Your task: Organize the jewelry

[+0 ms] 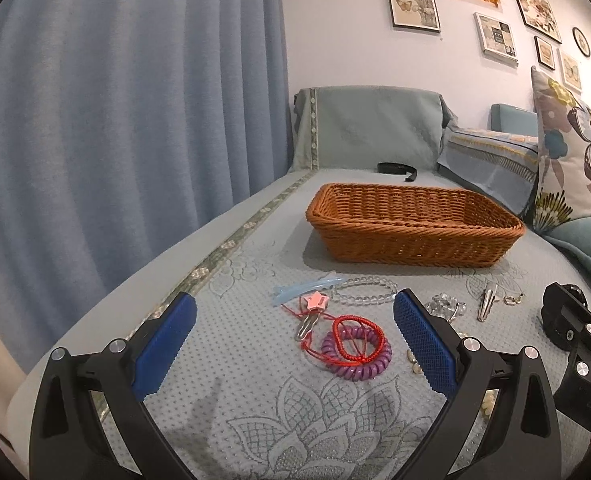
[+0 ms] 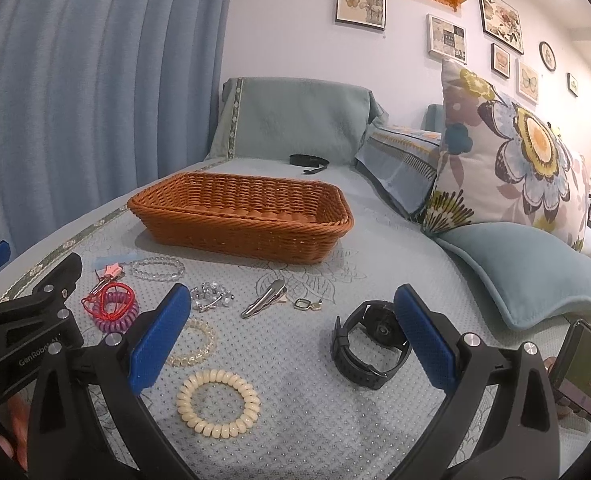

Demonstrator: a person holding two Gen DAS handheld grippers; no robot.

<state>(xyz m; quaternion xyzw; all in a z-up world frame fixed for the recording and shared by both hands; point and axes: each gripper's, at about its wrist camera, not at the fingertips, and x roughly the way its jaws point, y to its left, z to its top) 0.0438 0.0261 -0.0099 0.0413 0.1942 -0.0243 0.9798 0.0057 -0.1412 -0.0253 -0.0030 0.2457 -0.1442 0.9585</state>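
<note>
An empty brown wicker basket (image 1: pixel 413 224) (image 2: pixel 241 212) sits on the grey-blue sofa cover. In front of it lie a purple coil hair tie (image 1: pixel 357 356) (image 2: pixel 117 312) with a red cord bracelet (image 1: pixel 355 338), a pink star clip (image 1: pixel 315 302), a clear bead bracelet (image 1: pixel 363 290) (image 2: pixel 157 269), a silver hair clip (image 2: pixel 263 298), a cream coil hair tie (image 2: pixel 217 402) and a black watch (image 2: pixel 369 346). My left gripper (image 1: pixel 295 336) is open above the purple hair tie. My right gripper (image 2: pixel 291 334) is open between the cream tie and the watch.
A blue hair clip (image 1: pixel 307 286), a crystal piece (image 2: pixel 211 294), a pale bead bracelet (image 2: pixel 197 344) and a small gold charm (image 2: pixel 307 304) also lie on the cover. A black band (image 2: pixel 309 162) lies behind the basket. Cushions (image 2: pixel 507 168) stand right, a curtain (image 1: pixel 115 100) left.
</note>
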